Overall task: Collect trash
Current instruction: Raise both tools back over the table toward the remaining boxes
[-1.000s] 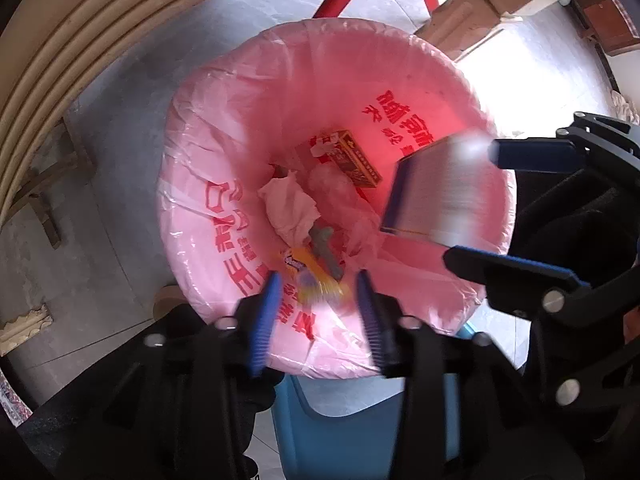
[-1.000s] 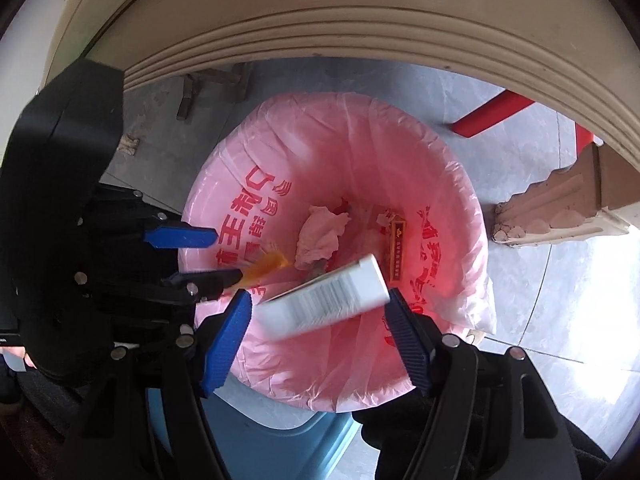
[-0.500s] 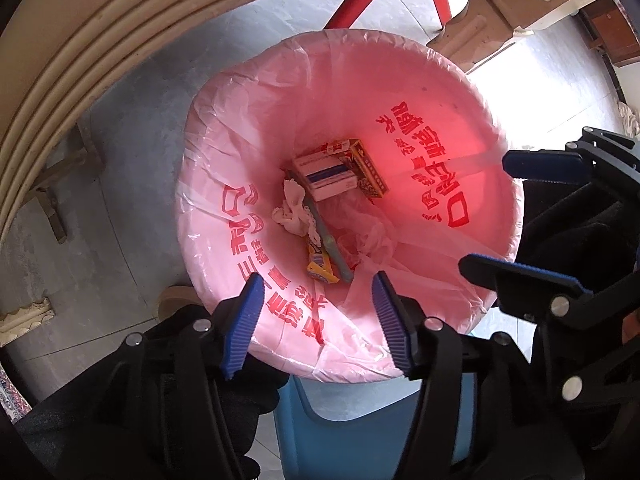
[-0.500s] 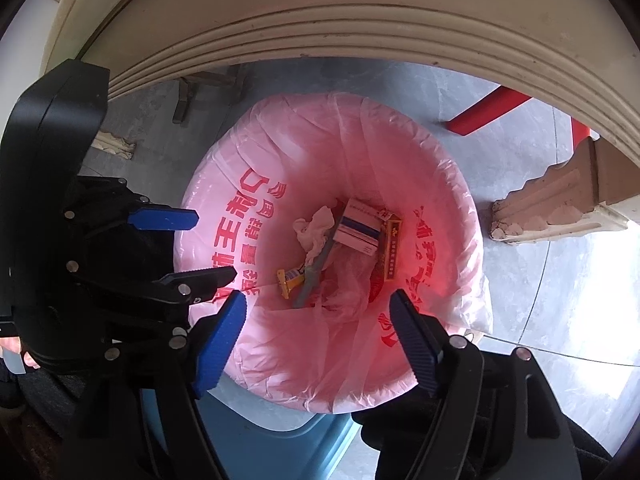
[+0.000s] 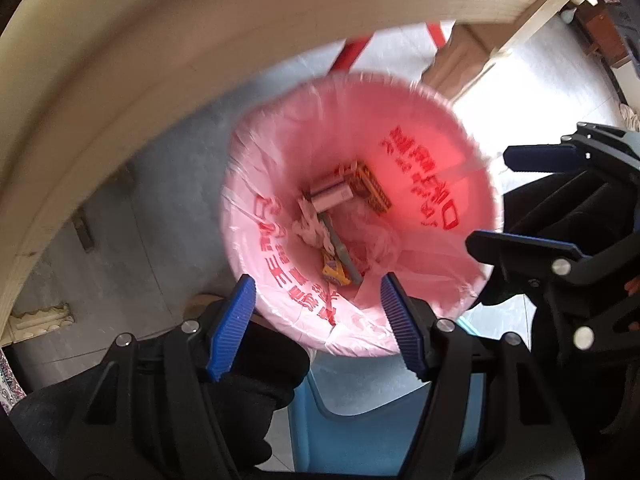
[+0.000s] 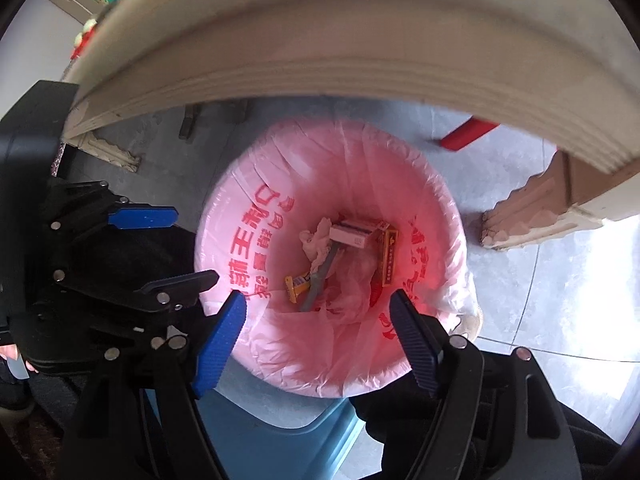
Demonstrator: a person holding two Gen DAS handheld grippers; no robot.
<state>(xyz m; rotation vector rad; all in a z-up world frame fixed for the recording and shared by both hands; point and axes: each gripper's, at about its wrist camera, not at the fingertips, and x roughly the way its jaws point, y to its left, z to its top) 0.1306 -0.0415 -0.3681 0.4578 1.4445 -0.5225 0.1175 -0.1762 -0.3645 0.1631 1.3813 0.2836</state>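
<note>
- Both the left tongs [image 5: 316,320] and the right tongs [image 6: 318,340] are being held spread and empty above the pink-lined bin [image 6: 440,208].
- The white box [image 6: 352,234], released a second ago, is now lying inside beside the crumpled tissue [image 6: 314,242]; another piece is likely being sought next.
</note>
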